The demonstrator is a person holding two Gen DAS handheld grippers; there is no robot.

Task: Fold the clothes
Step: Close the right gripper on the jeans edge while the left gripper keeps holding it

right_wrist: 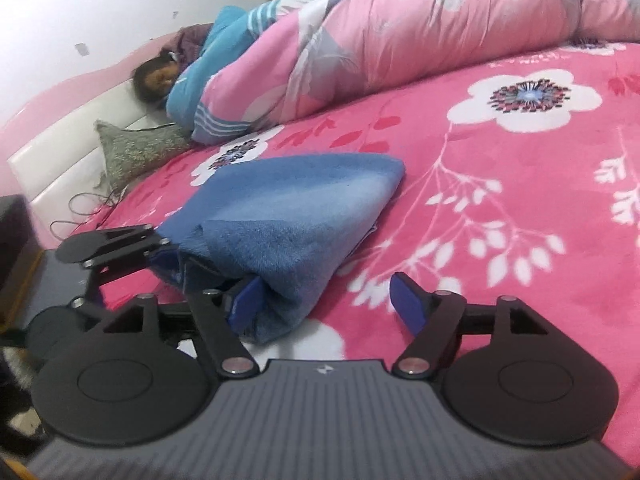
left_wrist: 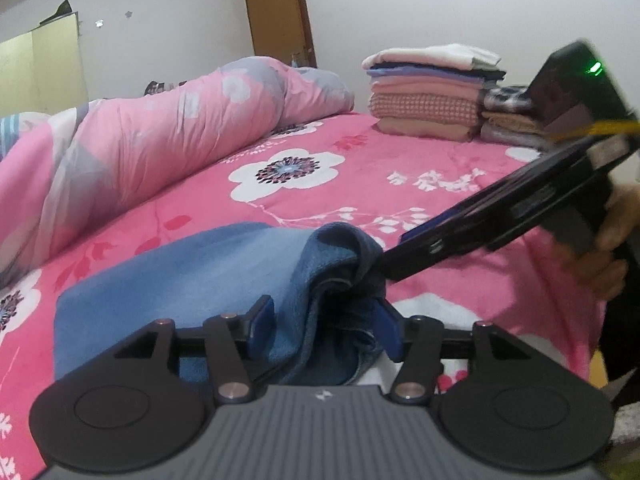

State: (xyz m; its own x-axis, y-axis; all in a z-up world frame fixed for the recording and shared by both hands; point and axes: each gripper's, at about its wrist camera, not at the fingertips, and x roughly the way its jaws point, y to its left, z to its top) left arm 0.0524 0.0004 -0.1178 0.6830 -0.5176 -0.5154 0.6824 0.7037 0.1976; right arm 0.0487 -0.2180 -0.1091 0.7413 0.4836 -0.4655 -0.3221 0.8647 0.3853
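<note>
Between the left gripper's [left_wrist: 324,326] blue-padded fingers [left_wrist: 262,320] lies the bunched near end of a folded blue garment [left_wrist: 192,276]; the fingers stand apart, cloth filling the gap, and whether the pads press on it cannot be told. In the right wrist view, the right gripper [right_wrist: 330,304] has its fingers [right_wrist: 408,304] spread wide: the left pad sits just against the garment's [right_wrist: 288,216] near corner, the right pad over bare bedsheet, nothing clamped. From the left wrist view the right gripper's [left_wrist: 386,266] tips reach the garment's raised fold; a hand [left_wrist: 600,248] holds its handle at the frame's right edge. Garment rests on the pink floral bedsheet [left_wrist: 360,184], near the bed's front edge. Beyond: rolled pink quilt [left_wrist: 160,132], stack of folded clothes [left_wrist: 428,92] at the far side, brown door [left_wrist: 278,12]. Right wrist view: a person [right_wrist: 160,76] lying under the quilt by the headboard [right_wrist: 60,156].
</note>
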